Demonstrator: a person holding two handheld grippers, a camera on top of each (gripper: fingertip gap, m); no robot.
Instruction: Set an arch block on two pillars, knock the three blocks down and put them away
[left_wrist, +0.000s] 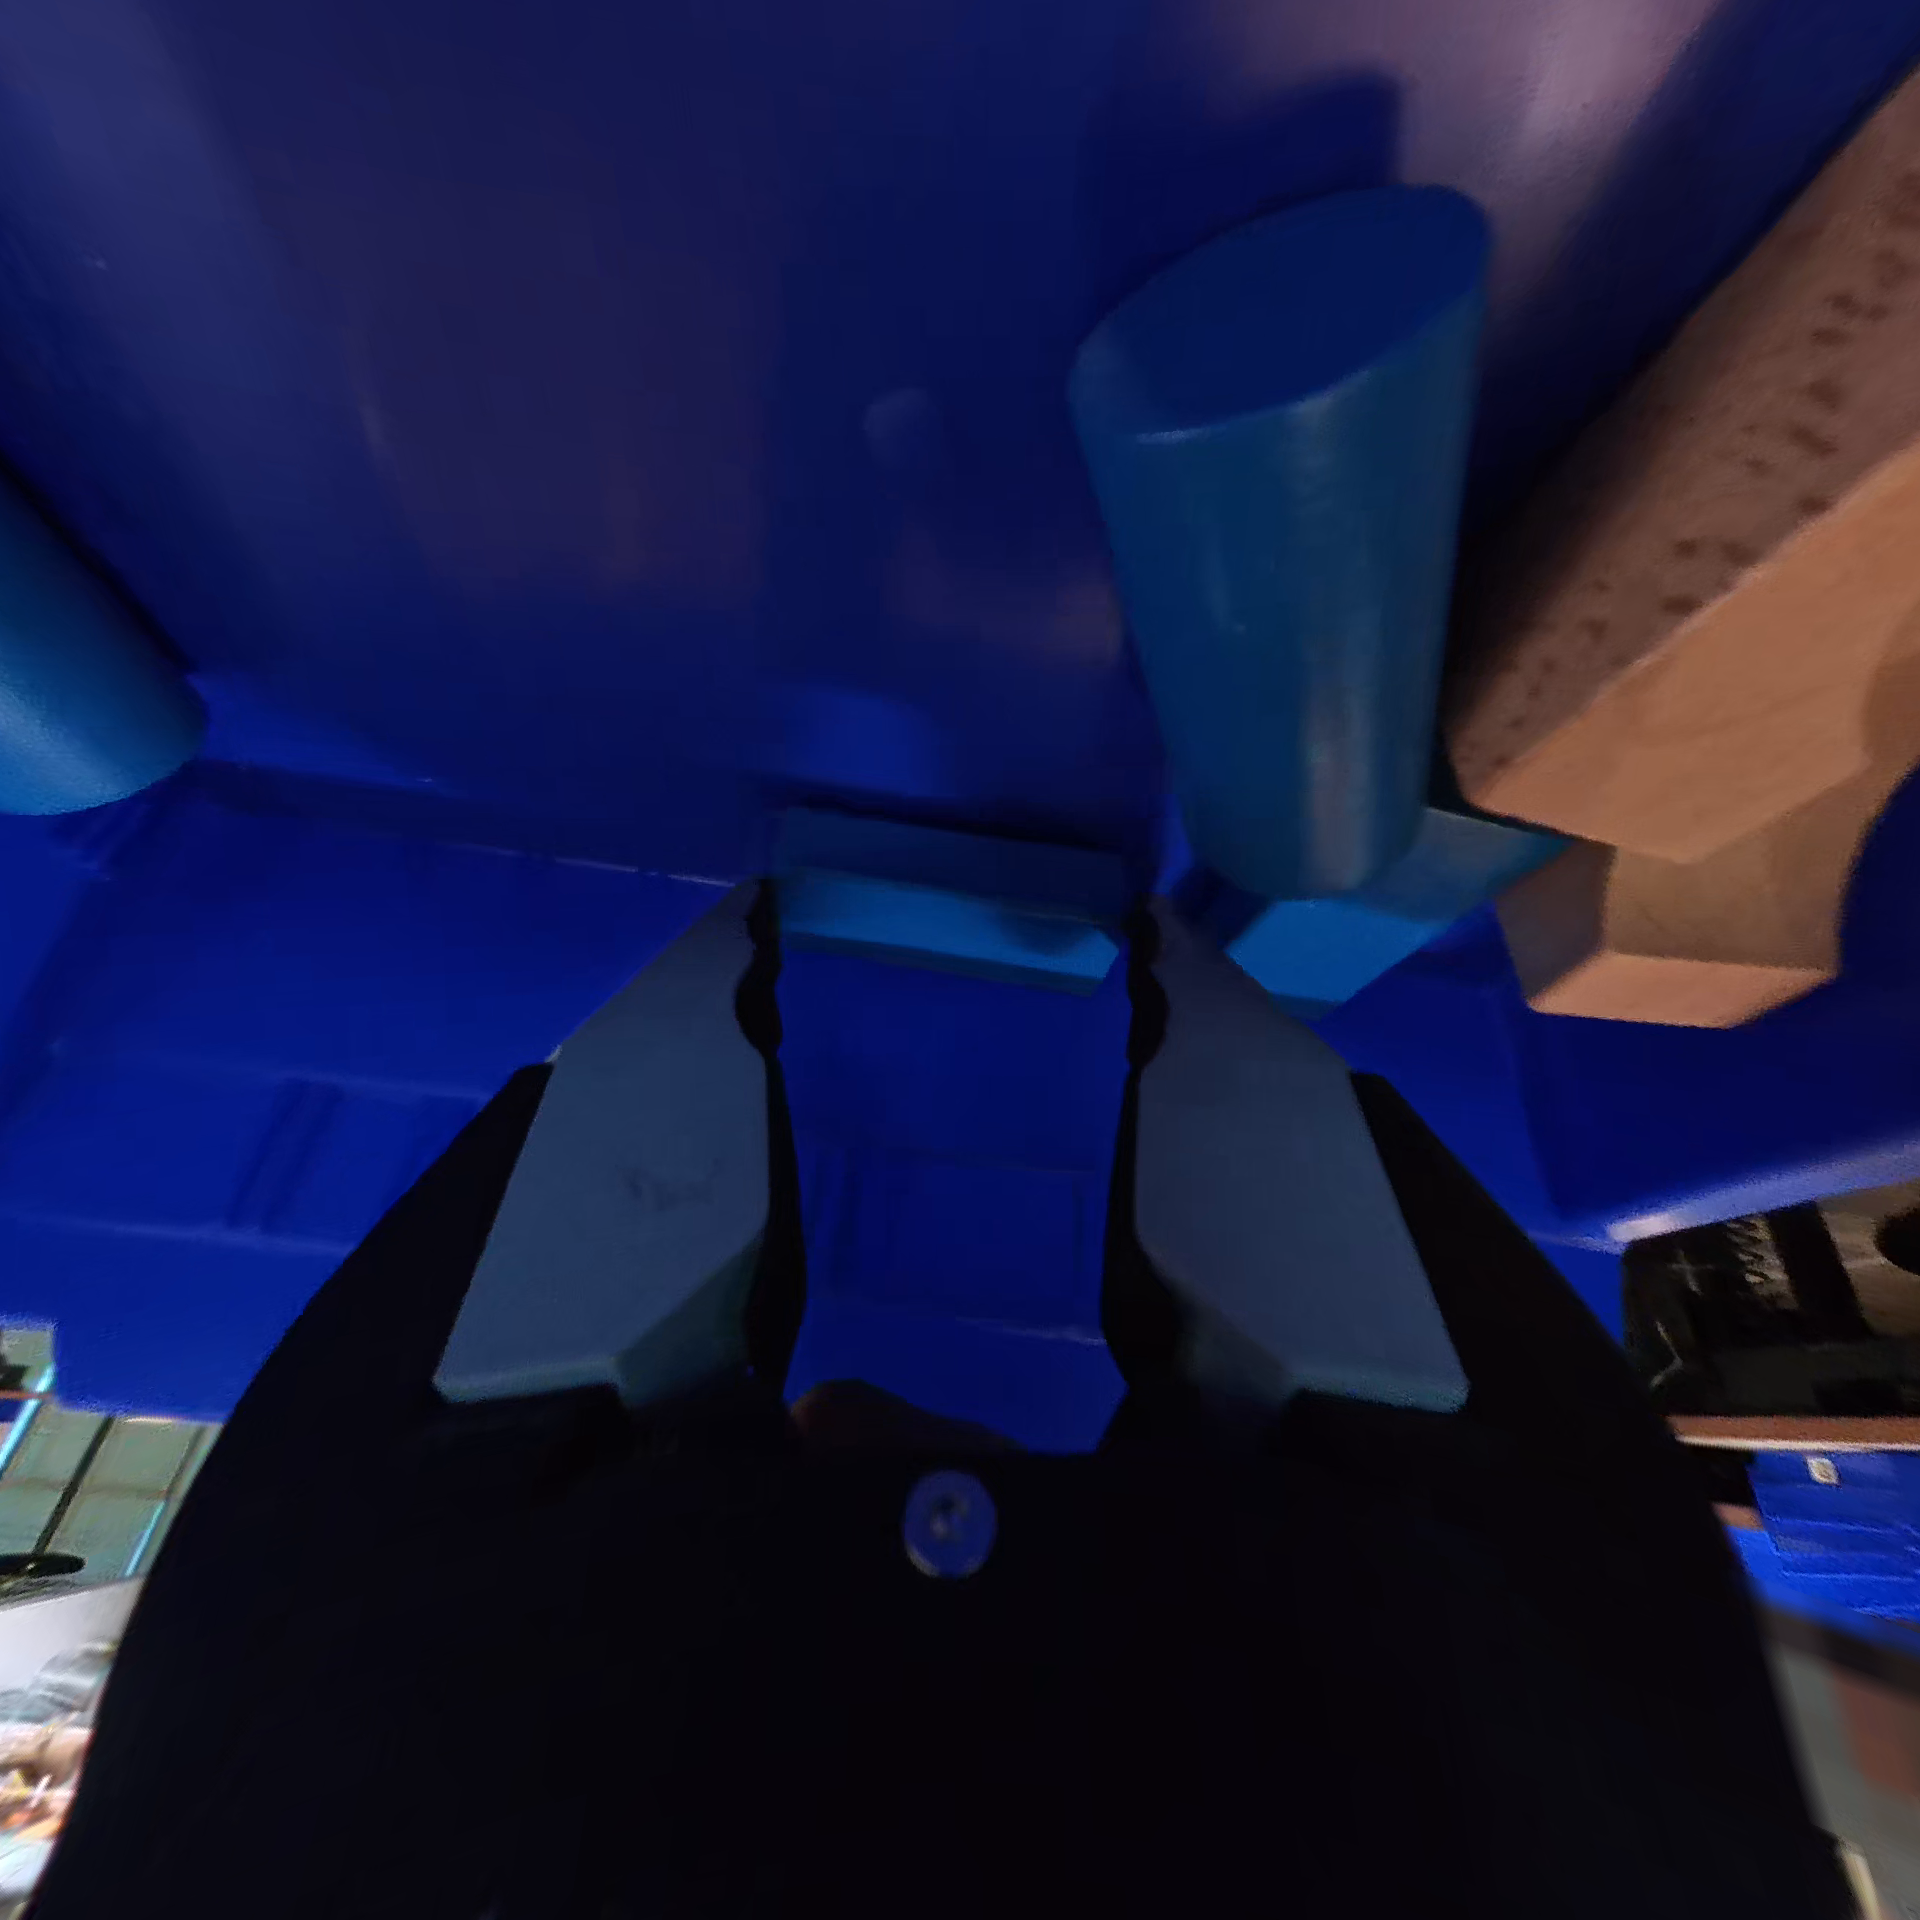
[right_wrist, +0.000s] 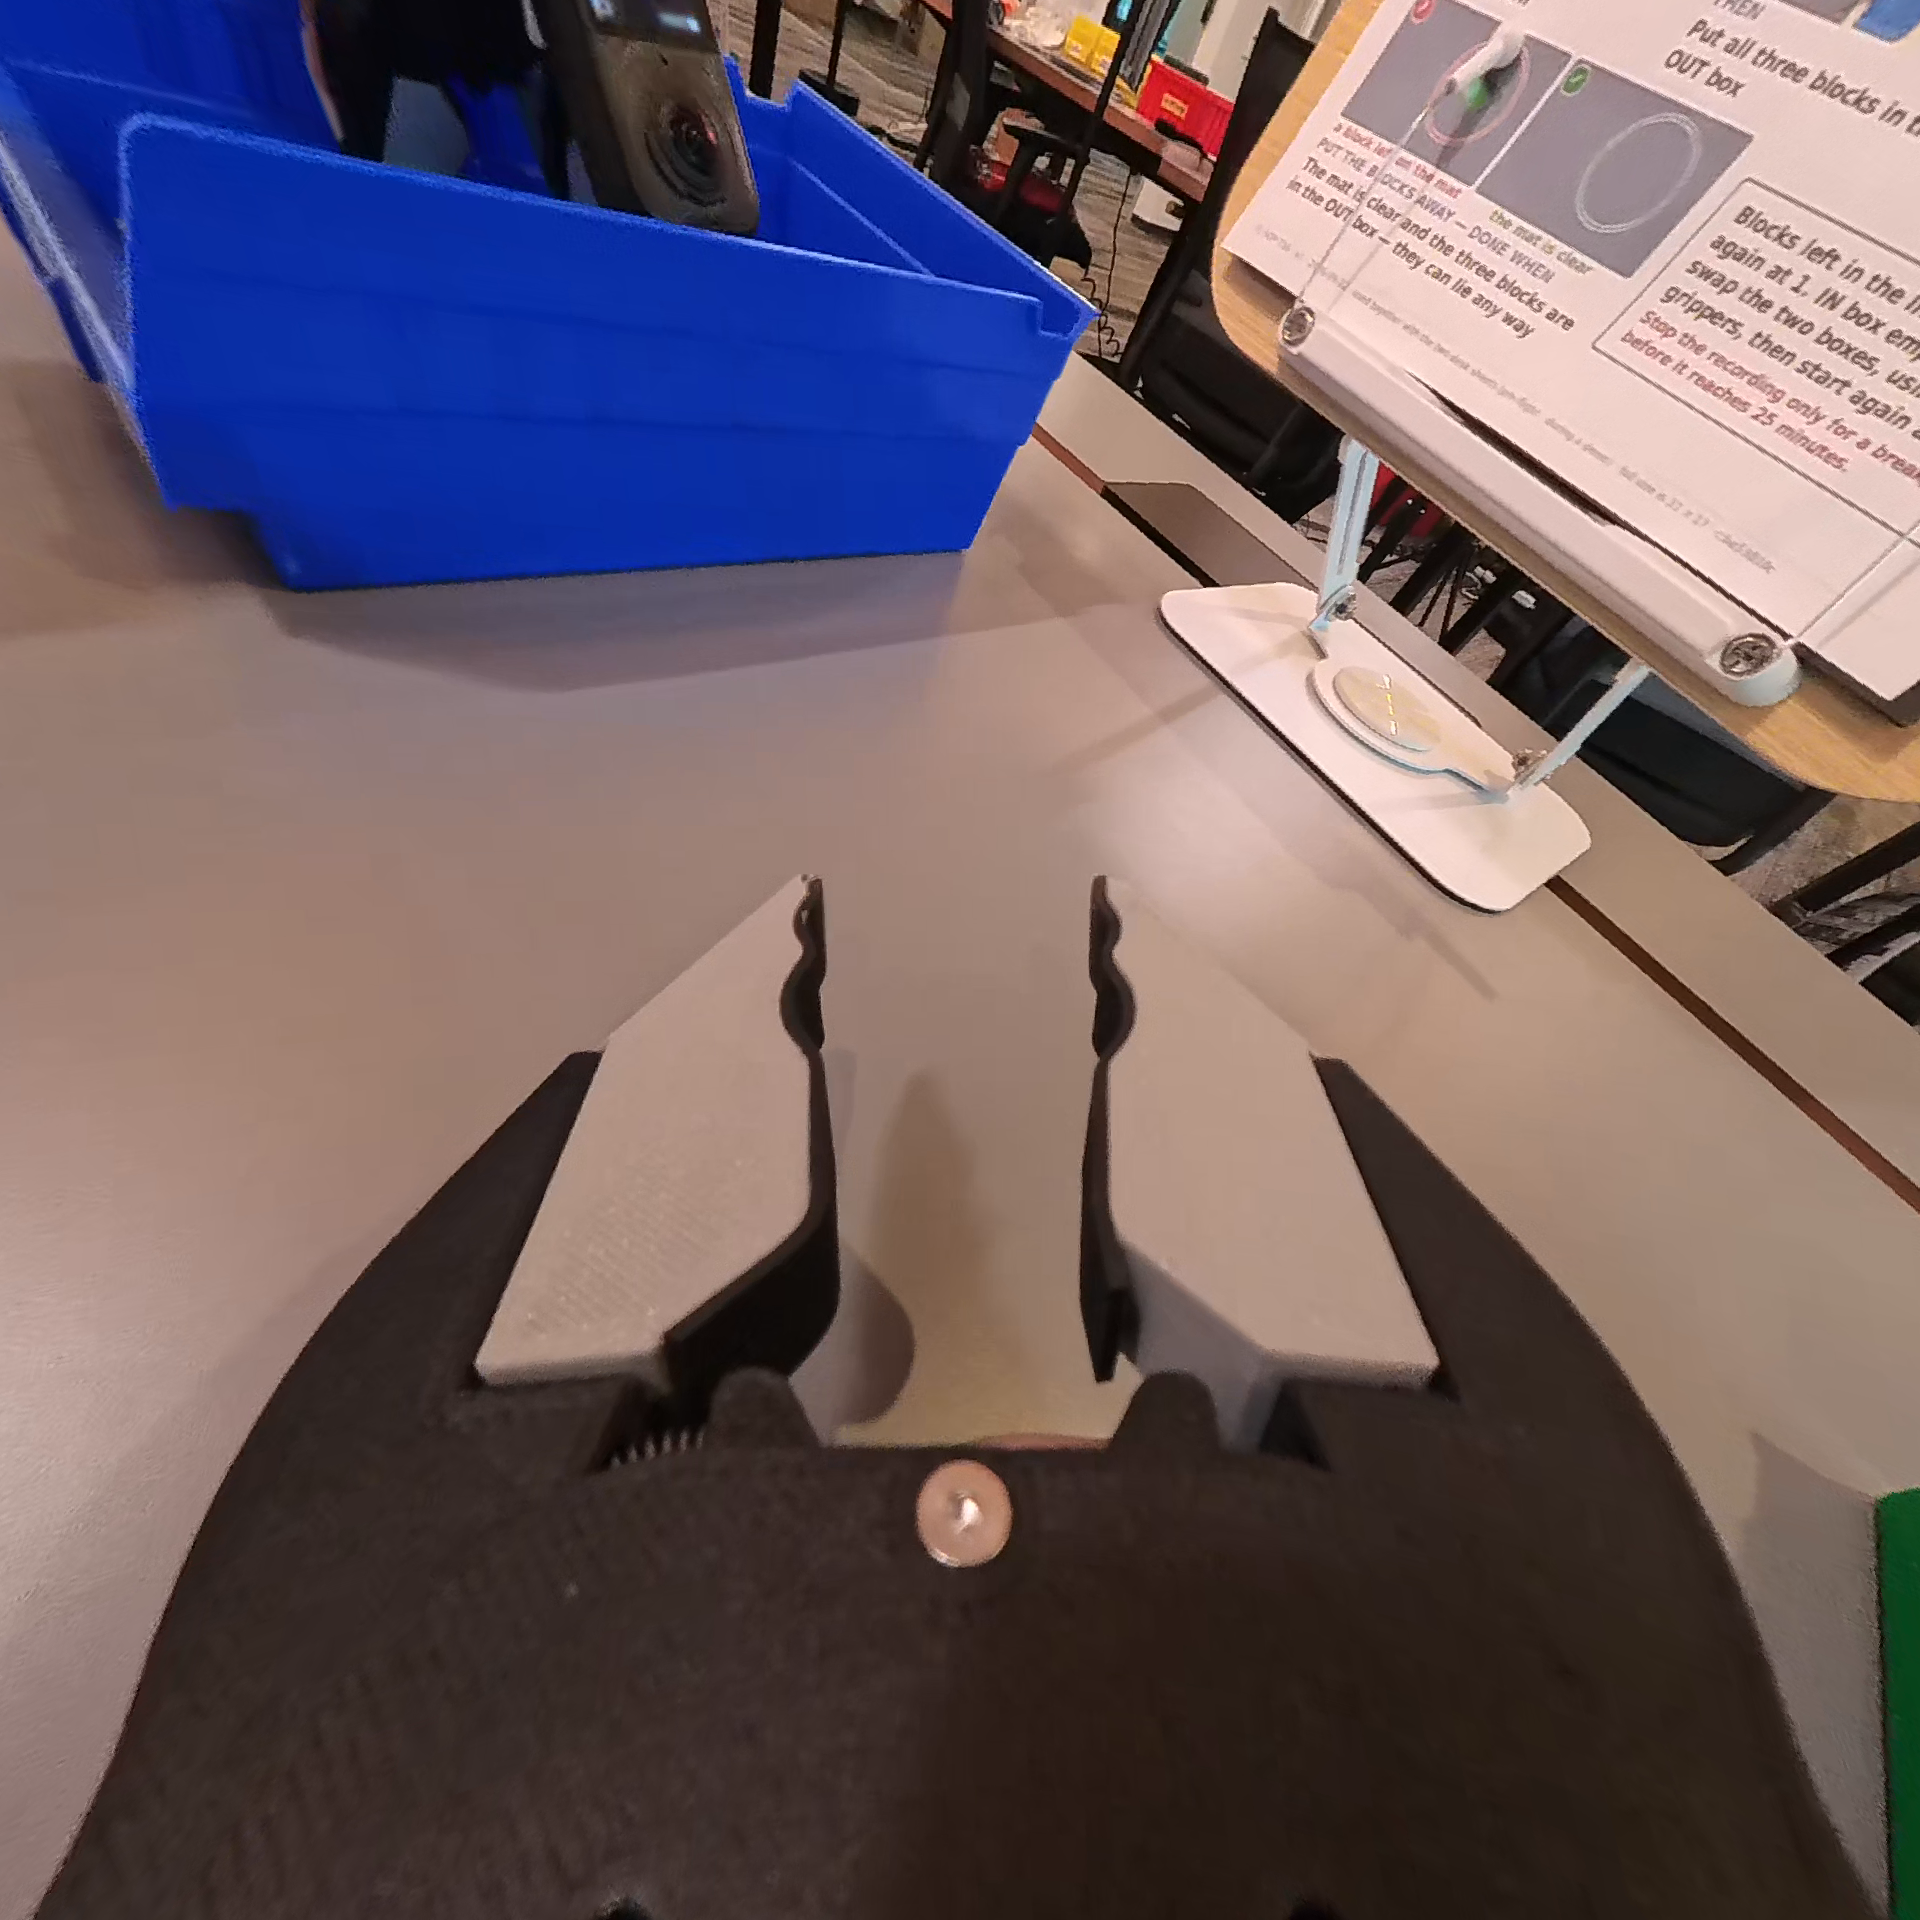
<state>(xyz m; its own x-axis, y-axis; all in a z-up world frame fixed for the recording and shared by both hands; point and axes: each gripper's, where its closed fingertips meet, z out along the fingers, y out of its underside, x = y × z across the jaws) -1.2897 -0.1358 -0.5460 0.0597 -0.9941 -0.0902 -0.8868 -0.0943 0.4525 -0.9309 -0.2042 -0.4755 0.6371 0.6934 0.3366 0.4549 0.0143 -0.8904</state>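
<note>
Left gripper inside the blue bin, fingers apart. Flat blue block lying on the bin floor right at the fingertips, spanning the gap between them. Left tip at the block's left end, right tip at its right end; picture blurred there, so pad contact can't be told. Not lifted, resting on the floor at the foot of the bin wall.

Just right of the right finger: a second blue block, wedge-like, with a blue cylinder lying over it, pointing away from the camera. Cylinder near the fingers but apart from them. Right of the cylinder and touching it: a bare wooden block with cut corners, reaching up to the far right. Part of another blue round piece at the left edge, well apart from the fingers. Exact shapes beyond that hard to read: dim, motion blur.

Right gripper low over the grey desk, fingers apart, nothing between them but bare desk. No blocks in this view. Green edge at the near right border. Further out, left: blue bin on the desk, well apart from the right fingers, with the left gripper's camera body sticking up out of it. Right: white stand on the desk carrying a board with a printed sheet. Behind that, other desks and chairs, unclear.
</note>
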